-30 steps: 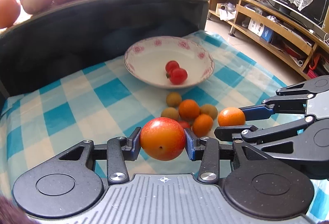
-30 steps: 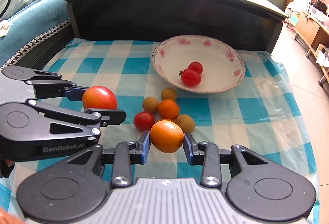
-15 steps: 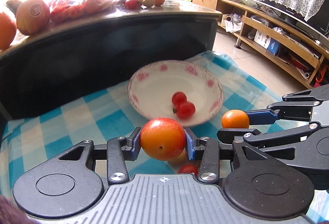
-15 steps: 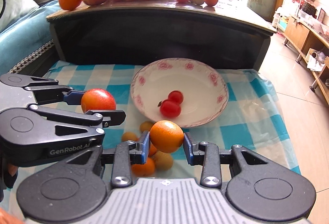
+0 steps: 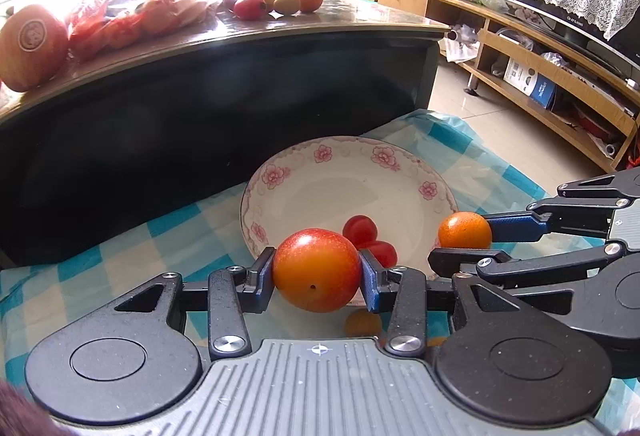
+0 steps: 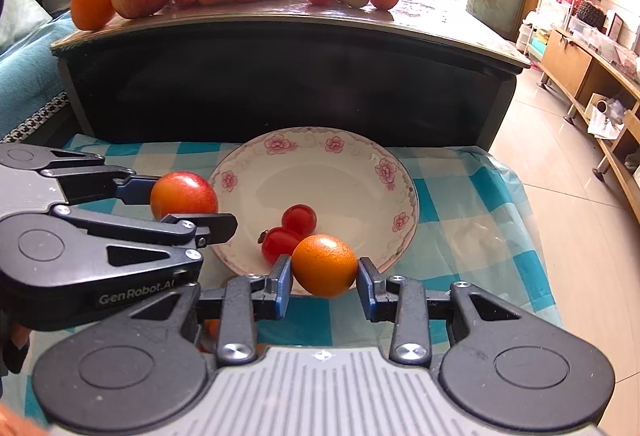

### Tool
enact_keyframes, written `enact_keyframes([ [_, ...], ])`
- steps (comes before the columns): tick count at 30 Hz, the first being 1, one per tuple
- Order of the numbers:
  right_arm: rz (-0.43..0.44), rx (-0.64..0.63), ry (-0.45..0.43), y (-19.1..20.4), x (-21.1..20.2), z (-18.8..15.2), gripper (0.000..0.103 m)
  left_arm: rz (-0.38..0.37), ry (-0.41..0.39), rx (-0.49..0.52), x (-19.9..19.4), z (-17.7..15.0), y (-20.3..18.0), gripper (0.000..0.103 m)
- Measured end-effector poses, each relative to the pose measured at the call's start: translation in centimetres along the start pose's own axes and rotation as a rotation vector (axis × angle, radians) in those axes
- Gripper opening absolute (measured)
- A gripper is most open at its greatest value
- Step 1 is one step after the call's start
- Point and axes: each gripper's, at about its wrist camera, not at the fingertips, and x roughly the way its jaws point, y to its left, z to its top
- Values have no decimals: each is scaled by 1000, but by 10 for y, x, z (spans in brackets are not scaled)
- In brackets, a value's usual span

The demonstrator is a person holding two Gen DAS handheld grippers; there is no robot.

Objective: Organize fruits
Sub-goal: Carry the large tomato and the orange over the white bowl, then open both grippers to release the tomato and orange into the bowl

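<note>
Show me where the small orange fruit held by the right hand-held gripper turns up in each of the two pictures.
Left wrist view: the small orange fruit sits at right of centre, level with the floral plate's near right rim.
Right wrist view: the same fruit sits at lower centre, over the plate's near rim.
Shared landmark: the floral plate holding two cherry tomatoes.

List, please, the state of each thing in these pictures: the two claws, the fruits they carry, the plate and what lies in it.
Left claw: shut on the red-orange fruit.
Red-orange fruit: held in the air at the plate's near edge.
Right claw: shut on the orange fruit.
Orange fruit: held over the plate's near rim.
Plate: upright on the checked cloth.
Cherry tomatoes: two, lying in the plate, touching.
</note>
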Motion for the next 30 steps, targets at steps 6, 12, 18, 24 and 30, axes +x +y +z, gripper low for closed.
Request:
enact_keyframes([
  [6, -4, 0, 7, -8, 18, 4, 38, -2, 17, -6, 18, 6, 2, 50],
  [12, 10, 8, 12, -15, 35, 8, 38, 3, 31, -9, 35, 11, 3, 50],
  [18, 21, 6, 14, -20, 52, 11, 39, 12, 50, -16, 49, 12, 7, 50],
  [24, 36, 11, 10, -23, 58, 13, 39, 24, 49, -20, 52, 13, 9, 50],
  [30, 35, 14, -6, -24, 53, 15, 39, 28, 43, -24, 49, 15, 10, 51],
])
